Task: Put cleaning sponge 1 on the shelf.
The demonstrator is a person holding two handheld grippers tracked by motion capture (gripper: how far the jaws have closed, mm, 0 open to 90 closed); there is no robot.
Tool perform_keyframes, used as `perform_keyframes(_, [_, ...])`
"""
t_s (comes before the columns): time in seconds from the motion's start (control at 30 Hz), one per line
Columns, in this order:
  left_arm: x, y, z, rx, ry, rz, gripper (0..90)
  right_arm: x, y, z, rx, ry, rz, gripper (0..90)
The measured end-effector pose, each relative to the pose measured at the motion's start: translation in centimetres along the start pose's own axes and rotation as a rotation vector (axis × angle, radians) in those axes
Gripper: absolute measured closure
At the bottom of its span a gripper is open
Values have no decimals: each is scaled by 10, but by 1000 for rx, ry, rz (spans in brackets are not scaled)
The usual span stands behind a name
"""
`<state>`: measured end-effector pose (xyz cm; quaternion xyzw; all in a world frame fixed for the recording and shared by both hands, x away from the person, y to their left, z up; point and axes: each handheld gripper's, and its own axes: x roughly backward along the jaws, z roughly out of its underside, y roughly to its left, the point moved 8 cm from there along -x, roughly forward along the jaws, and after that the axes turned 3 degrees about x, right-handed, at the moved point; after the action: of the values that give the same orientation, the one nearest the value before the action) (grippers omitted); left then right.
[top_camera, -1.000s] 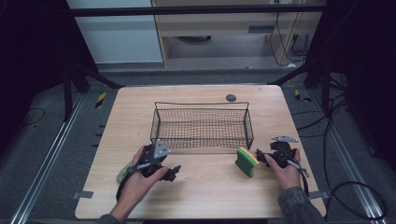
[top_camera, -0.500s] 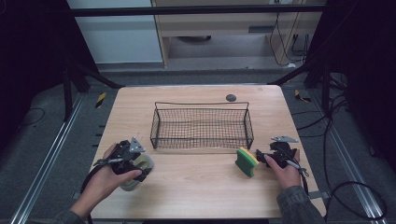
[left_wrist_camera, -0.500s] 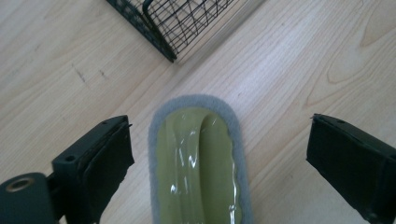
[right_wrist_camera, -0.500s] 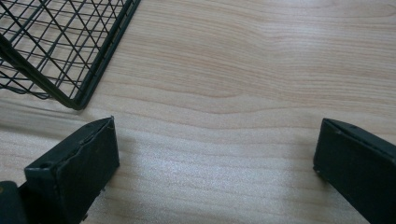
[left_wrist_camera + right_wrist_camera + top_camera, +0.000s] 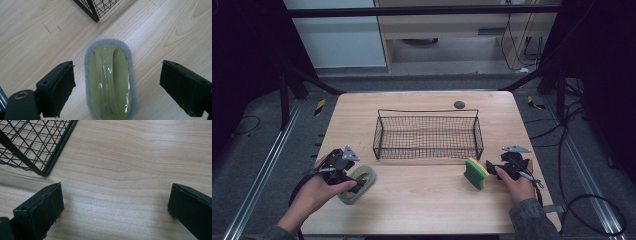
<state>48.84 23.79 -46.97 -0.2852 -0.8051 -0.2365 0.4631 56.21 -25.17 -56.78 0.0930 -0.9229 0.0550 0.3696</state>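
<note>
Scrub pad [image 5: 110, 80] lies flat at lower left of the table [image 5: 422, 200], outside the empty wire basket [image 5: 428, 135] — left gripper [image 5: 117, 87] straddles it, jaws closing, not yet touching. Right gripper [image 5: 115, 212] gapes, idle beside the sponge [image 5: 475, 173] — nothing is stowed.

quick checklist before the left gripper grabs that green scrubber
1. Left gripper fingers apart, having just been closing: ok.
2. Green scrubber lies between the fingers, untouched: ok.
3. Scrubber flat on the table, handle up: ok.
4. Wire basket stands apart from the scrubber: ok.
5. Right gripper open, nothing between its fingers in its own view: ok.
6. Whether the sponge touches the right gripper: cannot tell.
</note>
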Motion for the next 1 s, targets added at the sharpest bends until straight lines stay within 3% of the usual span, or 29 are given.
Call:
perform_keyframes(0.13, [1,-1,3,2,12,1,161,0,0,0,3,-1,-3,5])
perform_keyframes(0.27, [-3,-1,11,0,67,-8,175,0,0,0,9,-2,-2,7])
perform_keyframes(0.33, [-6,4,14,13,81,-22,237,0,0,0,13,-4,-1,7])
perform_keyframes(0.43, [-10,8,17,48,90,8,303,0,1,0,20,-4,-4,7])
perform_keyframes(0.5, [-12,9,18,46,107,13,378,0,1,0,19,-1,-8,7])
perform_keyframes(0.67, [-23,10,16,50,147,24,456,0,1,0,21,-2,-9,7])
perform_keyframes(1.0, [-33,12,11,41,204,48,533,1,2,0,21,-2,-14,7])
